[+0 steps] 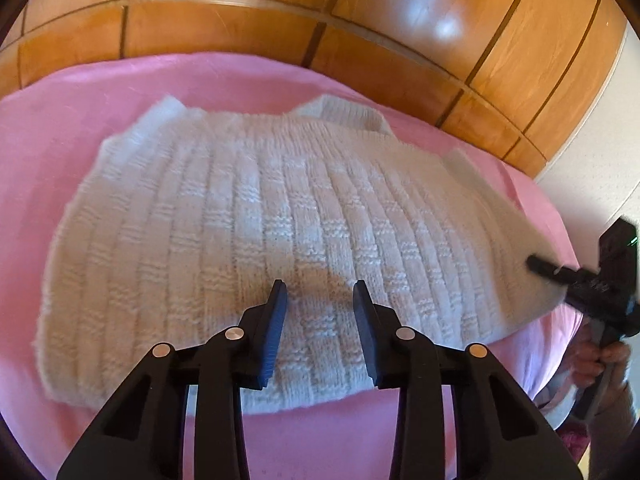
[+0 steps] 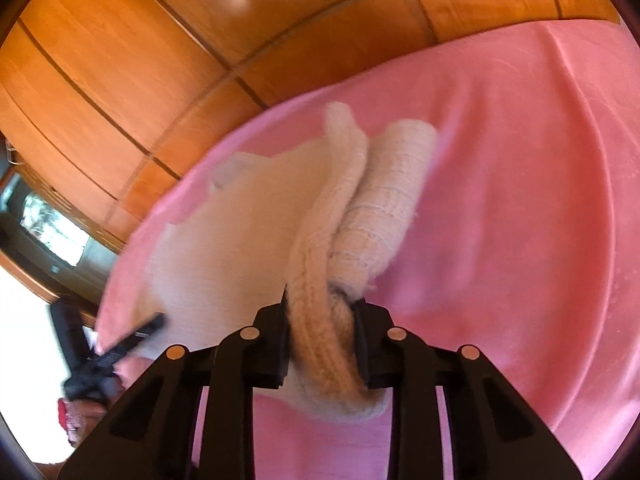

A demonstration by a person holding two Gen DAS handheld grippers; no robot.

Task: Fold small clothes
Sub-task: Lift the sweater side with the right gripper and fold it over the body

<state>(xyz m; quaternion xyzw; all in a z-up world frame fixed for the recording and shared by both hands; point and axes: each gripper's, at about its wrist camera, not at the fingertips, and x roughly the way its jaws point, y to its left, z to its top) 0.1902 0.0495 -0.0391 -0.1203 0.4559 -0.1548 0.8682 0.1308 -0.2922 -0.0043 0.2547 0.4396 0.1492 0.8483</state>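
Note:
A small white knitted sweater point(image 1: 256, 236) lies spread on a pink cloth point(image 1: 60, 128). My left gripper point(image 1: 320, 300) is open and empty, hovering just above the sweater's near hem. My right gripper point(image 2: 322, 304) is shut on the sweater's side edge point(image 2: 320, 320) and lifts it, with a sleeve point(image 2: 384, 208) hanging beside the fold. In the left wrist view the right gripper point(image 1: 540, 266) shows at the sweater's right edge. In the right wrist view the left gripper point(image 2: 156, 322) shows at the left, blurred.
Wooden panelled cabinets point(image 1: 360, 12) stand right behind the pink surface. A white wall point(image 1: 592, 160) is at the right. A person's hand point(image 1: 600, 356) holds the right gripper's handle. A dark window or screen point(image 2: 48, 232) is at the far left in the right wrist view.

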